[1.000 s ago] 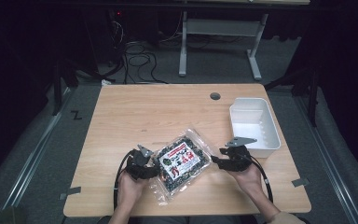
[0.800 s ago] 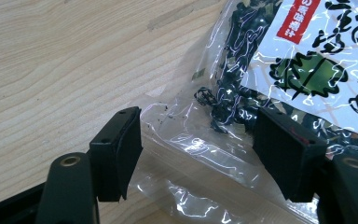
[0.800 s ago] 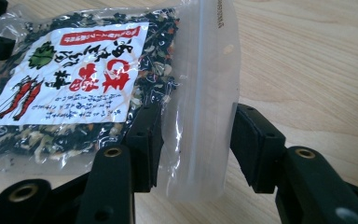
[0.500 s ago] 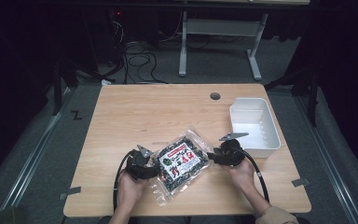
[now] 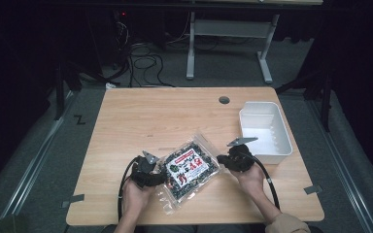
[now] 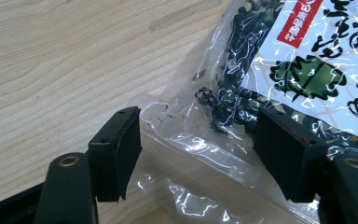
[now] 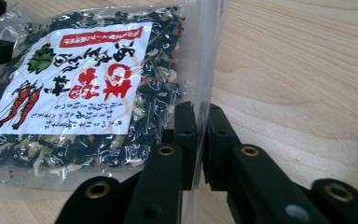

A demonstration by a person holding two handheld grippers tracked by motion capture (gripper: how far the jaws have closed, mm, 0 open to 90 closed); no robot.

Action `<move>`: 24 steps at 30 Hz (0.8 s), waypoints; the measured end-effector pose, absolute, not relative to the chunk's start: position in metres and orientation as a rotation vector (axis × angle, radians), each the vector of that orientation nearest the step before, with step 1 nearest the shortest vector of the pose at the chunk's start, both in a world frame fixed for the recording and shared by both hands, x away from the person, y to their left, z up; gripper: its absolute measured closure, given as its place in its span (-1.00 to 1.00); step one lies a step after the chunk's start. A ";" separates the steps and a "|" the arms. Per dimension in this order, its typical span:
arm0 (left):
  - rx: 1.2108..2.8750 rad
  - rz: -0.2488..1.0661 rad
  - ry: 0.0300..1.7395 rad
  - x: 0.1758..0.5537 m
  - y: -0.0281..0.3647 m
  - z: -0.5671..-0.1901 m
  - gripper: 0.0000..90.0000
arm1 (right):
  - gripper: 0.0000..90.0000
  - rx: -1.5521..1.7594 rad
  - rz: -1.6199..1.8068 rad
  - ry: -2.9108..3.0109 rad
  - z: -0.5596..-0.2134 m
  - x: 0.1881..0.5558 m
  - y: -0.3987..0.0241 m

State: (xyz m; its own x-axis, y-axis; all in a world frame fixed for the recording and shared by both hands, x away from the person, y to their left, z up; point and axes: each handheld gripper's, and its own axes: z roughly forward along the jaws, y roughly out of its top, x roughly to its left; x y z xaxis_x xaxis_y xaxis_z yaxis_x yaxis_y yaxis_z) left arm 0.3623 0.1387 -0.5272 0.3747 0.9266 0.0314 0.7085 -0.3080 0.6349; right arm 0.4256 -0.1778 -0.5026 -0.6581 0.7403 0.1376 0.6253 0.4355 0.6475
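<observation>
**Right jaws close on the packet**

Moved in from beside the white tray (image 5: 267, 131), the right gripper (image 7: 200, 135) now pinches the packet's (image 5: 189, 167) clear edge. Left gripper (image 6: 196, 154) jaws stand open, the packet's corner between them on the table (image 5: 150, 116).

Your left tool (image 6: 196, 154) view cuts the bag (image 6: 303, 60) off at its right edge, and the label's (image 5: 188, 167) small print stays unreadable from above.

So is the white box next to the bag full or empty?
Empty. From the high view, the white bin shows only its bare ribbed floor, while the bag of dried vegetables lies outside on the table.
</observation>
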 end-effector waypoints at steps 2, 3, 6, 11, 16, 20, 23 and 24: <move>2.107 0.538 1.408 0.362 0.139 -0.527 -0.29 | 0.96 1.191 1.025 2.516 -0.503 0.425 -0.177; 2.107 0.535 1.407 0.362 0.139 -0.527 -0.32 | 0.97 1.158 1.011 2.515 -0.502 0.424 -0.175; 2.105 0.520 1.412 0.363 0.140 -0.527 -0.36 | 0.98 1.136 1.016 2.521 -0.499 0.423 -0.176; 2.110 0.484 1.400 0.363 0.138 -0.528 -0.43 | 0.99 1.101 1.043 2.505 -0.493 0.423 -0.179; 2.100 0.454 1.378 0.361 0.137 -0.526 -0.43 | 0.99 1.070 1.043 2.503 -0.484 0.421 -0.180; 2.086 0.439 1.364 0.360 0.135 -0.525 -0.43 | 0.99 1.058 1.036 2.507 -0.476 0.421 -0.182; 2.085 0.429 1.352 0.359 0.134 -0.524 -0.43 | 0.99 1.059 1.034 2.502 -0.469 0.423 -0.185; 2.081 0.429 1.348 0.359 0.134 -0.524 -0.43 | 0.99 1.053 1.040 2.501 -0.467 0.424 -0.186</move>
State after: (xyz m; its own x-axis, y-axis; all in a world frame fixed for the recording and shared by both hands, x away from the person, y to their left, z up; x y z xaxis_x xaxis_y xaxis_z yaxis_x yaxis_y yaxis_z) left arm 0.3585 0.1342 -0.5241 0.4277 0.9020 -0.0583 0.7027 -0.2913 0.6491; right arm 0.4237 -0.1864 -0.4674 -0.7133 0.6987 0.0551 0.5319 0.4884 0.6918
